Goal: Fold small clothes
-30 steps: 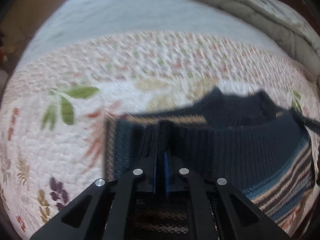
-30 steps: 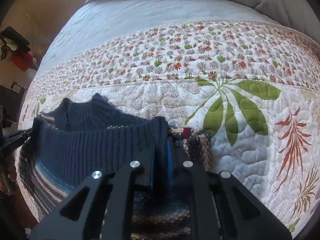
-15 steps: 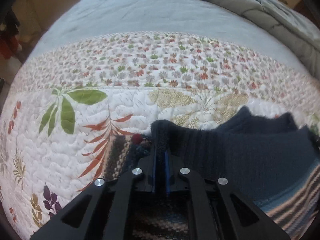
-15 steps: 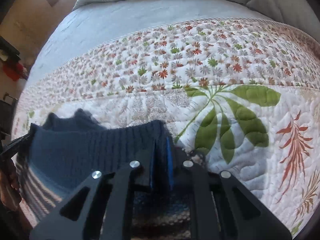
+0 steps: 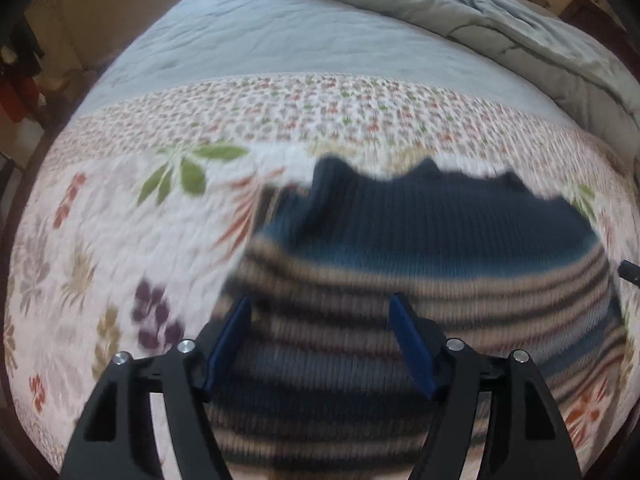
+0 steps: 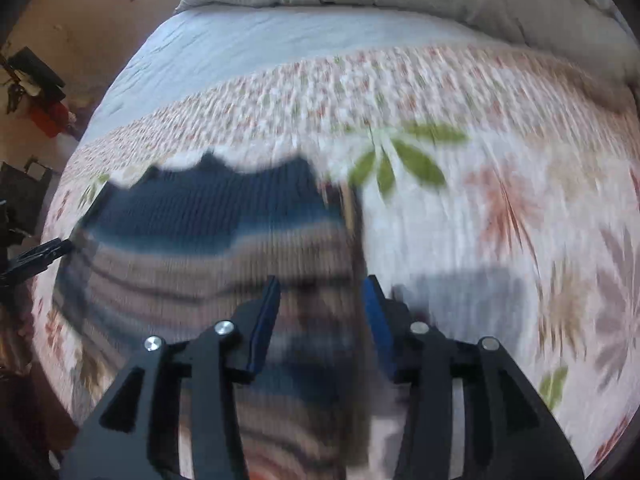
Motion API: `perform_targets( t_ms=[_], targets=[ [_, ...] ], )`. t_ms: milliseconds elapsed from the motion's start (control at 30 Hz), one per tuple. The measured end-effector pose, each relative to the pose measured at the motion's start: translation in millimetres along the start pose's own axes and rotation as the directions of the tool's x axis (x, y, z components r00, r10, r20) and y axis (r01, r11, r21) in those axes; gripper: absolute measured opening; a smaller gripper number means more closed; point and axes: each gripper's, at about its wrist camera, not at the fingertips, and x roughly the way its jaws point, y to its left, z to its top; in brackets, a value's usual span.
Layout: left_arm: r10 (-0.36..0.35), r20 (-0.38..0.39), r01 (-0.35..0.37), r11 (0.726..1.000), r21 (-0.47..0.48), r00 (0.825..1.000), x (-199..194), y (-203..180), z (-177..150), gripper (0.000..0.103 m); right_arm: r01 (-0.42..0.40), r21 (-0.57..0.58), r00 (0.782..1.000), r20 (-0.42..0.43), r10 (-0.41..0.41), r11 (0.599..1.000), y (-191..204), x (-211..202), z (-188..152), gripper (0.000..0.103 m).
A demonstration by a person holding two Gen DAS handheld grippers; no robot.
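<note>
Left wrist view: our left gripper (image 5: 320, 334) hovers over the striped knit sweater (image 5: 420, 264), fingers spread wide with nothing between the blue pads (image 5: 228, 340). The sweater lies flat on the floral quilt (image 5: 120, 240), navy ribbed band toward the far side, tan and dark stripes nearest us. A grey comforter (image 5: 460, 4) is bunched at the head of the bed.

Right wrist view: our right gripper (image 6: 320, 320) also stands open and empty, poised above the sweater's right edge (image 6: 348, 240), one finger over the knit, the other over bare quilt. The other tool's tip (image 6: 36, 256) shows at the sweater's far left side. The picture is blurred, so finer creases are hard to read.

We judge the knit soft, thick and light, likely to sag and stretch rather than slip. The firmer ribbed band or a side edge looks like the best place to pinch.
</note>
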Motion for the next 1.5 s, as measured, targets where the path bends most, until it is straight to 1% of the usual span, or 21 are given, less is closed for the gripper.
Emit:
perform_targets(
  t_ms=[133, 267, 333, 400, 433, 500, 567, 667, 700, 767, 867, 933, 1000, 1067, 1100, 1133, 1267, 1367, 1400, 1433, 1500],
  targets=[
    [-0.021, 0.025, 0.021, 1.0, -0.008, 0.999, -14, 3, -43, 0.072, -0.024, 0.013, 0.999, -0.043, 0.025, 1.0, -9, -11, -58, 0.044],
    [-0.045, 0.016, 0.045, 0.999, 0.0, 0.999, -14, -8, -69, 0.072, -0.081, 0.012, 0.993, -0.083, 0.082, 0.997, -9, -3, -89, 0.045],
    [-0.052, 0.003, 0.052, 0.999, -0.002, 0.999, -10, -17, -78, 0.072, -0.089, 0.005, 0.992, -0.085, 0.089, 0.996, -4, 2, -93, 0.034],
    [-0.053, -0.038, 0.053, 0.999, 0.0, 0.998, -4, -29, -84, 0.072, -0.122, 0.009, 0.987, -0.106, 0.123, 0.992, 1, 7, -95, 0.025],
    [-0.038, -0.048, 0.038, 0.999, -0.001, 0.998, -3, -34, -87, 0.072, -0.109, 0.005, 0.987, -0.117, 0.108, 0.994, 3, 8, -95, 0.019],
    [-0.013, -0.049, 0.014, 1.0, 0.013, 0.999, -3, -46, -91, 0.072, -0.095, -0.009, 0.987, -0.133, 0.093, 0.995, 7, 5, -96, 0.015],
    [0.003, -0.05, -0.002, 1.0, 0.012, 0.999, -2, -54, -93, 0.072, -0.075, -0.011, 0.988, -0.136, 0.073, 0.997, 10, -2, -97, 0.014],
    [-0.015, -0.061, 0.014, 1.0, -0.016, 0.998, 0, -64, -97, 0.076, 0.007, -0.043, 0.988, -0.151, -0.013, 0.999, 18, -2, -97, 0.013],
    [-0.005, -0.061, 0.003, 1.0, -0.02, 0.998, 3, -66, -98, 0.077, 0.048, -0.056, 0.985, -0.162, -0.056, 0.997, 21, 3, -100, 0.013],
    [0.031, -0.065, -0.032, 0.999, -0.017, 0.997, 12, -69, -102, 0.077, 0.086, -0.064, 0.976, -0.193, -0.097, 0.994, 22, 18, -106, 0.014],
    [0.044, -0.061, -0.045, 0.999, -0.019, 0.997, 19, -73, -106, 0.079, 0.122, -0.074, 0.974, -0.183, -0.134, 0.99, 27, 25, -110, 0.017],
    [0.056, -0.044, -0.057, 0.998, -0.019, 0.997, 18, -73, -107, 0.079, 0.127, -0.08, 0.98, -0.141, -0.137, 0.989, 33, 16, -110, 0.028],
    [0.066, -0.033, -0.066, 0.998, -0.013, 0.997, 12, -77, -109, 0.079, 0.124, -0.068, 0.984, -0.118, -0.132, 0.99, 34, 6, -114, 0.034],
    [0.044, -0.029, -0.044, 0.999, -0.016, 0.999, 5, -79, -111, 0.078, 0.081, -0.04, 0.991, -0.107, -0.084, 0.996, 32, -2, -120, 0.041],
    [0.037, -0.026, -0.037, 0.999, -0.019, 0.999, 2, -80, -111, 0.078, 0.04, -0.016, 0.994, -0.101, -0.042, 0.999, 31, -7, -123, 0.051],
    [0.03, -0.024, -0.03, 0.999, -0.019, 0.999, -1, -81, -112, 0.078, 0.015, -0.002, 0.995, -0.095, -0.015, 1.0, 29, -11, -127, 0.056],
    [-0.005, -0.014, 0.005, 1.0, -0.021, 1.0, -10, -87, -116, 0.078, -0.01, 0.031, 0.997, -0.08, 0.012, 0.999, 29, -18, -142, 0.056],
    [-0.024, -0.006, 0.023, 1.0, -0.011, 1.0, -14, -94, -121, 0.079, -0.003, 0.017, 0.997, -0.071, 0.004, 1.0, 44, -21, -148, 0.056],
    [-0.021, -0.001, 0.021, 1.0, -0.006, 1.0, -16, -96, -123, 0.079, -0.017, 0.015, 0.998, -0.062, 0.018, 1.0, 48, -23, -147, 0.06],
    [-0.016, 0.005, 0.016, 1.0, 0.0, 1.0, -18, -98, -124, 0.079, -0.027, 0.018, 0.998, -0.057, 0.028, 0.999, 50, -24, -145, 0.069],
    [0.0, 0.026, 0.0, 1.0, 0.014, 1.0, -23, -101, -127, 0.079, -0.028, 0.016, 0.999, -0.045, 0.029, 0.999, 46, -23, -139, 0.076]
  ],
)
